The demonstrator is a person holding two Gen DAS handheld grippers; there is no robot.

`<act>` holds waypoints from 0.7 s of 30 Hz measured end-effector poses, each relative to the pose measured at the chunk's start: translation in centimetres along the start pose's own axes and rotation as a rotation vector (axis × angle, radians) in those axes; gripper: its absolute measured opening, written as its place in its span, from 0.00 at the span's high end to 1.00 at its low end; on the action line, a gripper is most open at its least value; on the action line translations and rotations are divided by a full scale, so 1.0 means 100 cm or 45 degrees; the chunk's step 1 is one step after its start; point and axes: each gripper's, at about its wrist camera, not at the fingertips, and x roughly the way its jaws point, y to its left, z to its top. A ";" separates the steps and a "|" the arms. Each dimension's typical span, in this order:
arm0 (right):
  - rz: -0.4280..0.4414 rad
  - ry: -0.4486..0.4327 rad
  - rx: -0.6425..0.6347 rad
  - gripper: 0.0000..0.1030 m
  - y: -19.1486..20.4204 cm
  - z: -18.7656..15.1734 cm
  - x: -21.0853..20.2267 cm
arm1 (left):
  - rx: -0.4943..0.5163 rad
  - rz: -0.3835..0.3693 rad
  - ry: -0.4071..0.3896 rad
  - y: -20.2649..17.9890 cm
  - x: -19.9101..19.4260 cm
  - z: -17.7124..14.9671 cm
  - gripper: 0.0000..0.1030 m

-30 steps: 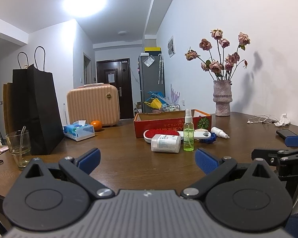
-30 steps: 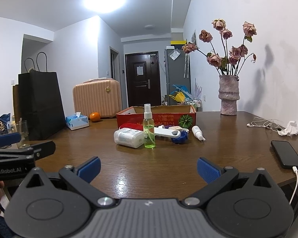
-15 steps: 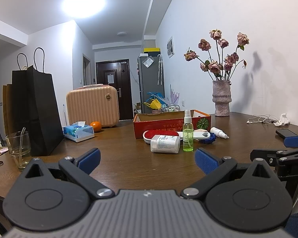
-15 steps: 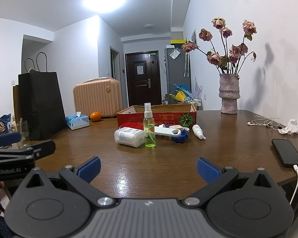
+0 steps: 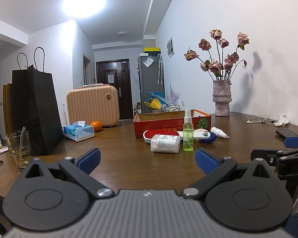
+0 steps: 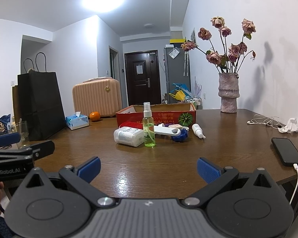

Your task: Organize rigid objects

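Both tongs, left gripper (image 5: 147, 156) and right gripper (image 6: 148, 167), spread wide, holding nothing, hovering at the table (image 6: 168, 158) edge, likely lining up a first pick.
Items, 12 o'clock, well apart from both: green spray bottle (image 6: 149, 127) upright; white bottle (image 6: 128, 136) lying beside it; red brush (image 5: 161, 133); blue ring (image 6: 180, 135); small dropper bottle (image 6: 197, 130).
Red box (image 6: 157, 114) behind them; contents hidden by its wall.
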 end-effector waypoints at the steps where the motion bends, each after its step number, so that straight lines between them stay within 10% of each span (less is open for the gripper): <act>1: 0.000 0.001 0.001 0.00 0.000 0.000 0.000 | 0.000 0.000 -0.001 0.000 0.000 0.000 0.00; 21: 0.005 0.002 0.005 0.00 -0.001 0.000 0.000 | -0.002 -0.009 0.005 0.001 0.003 -0.002 0.00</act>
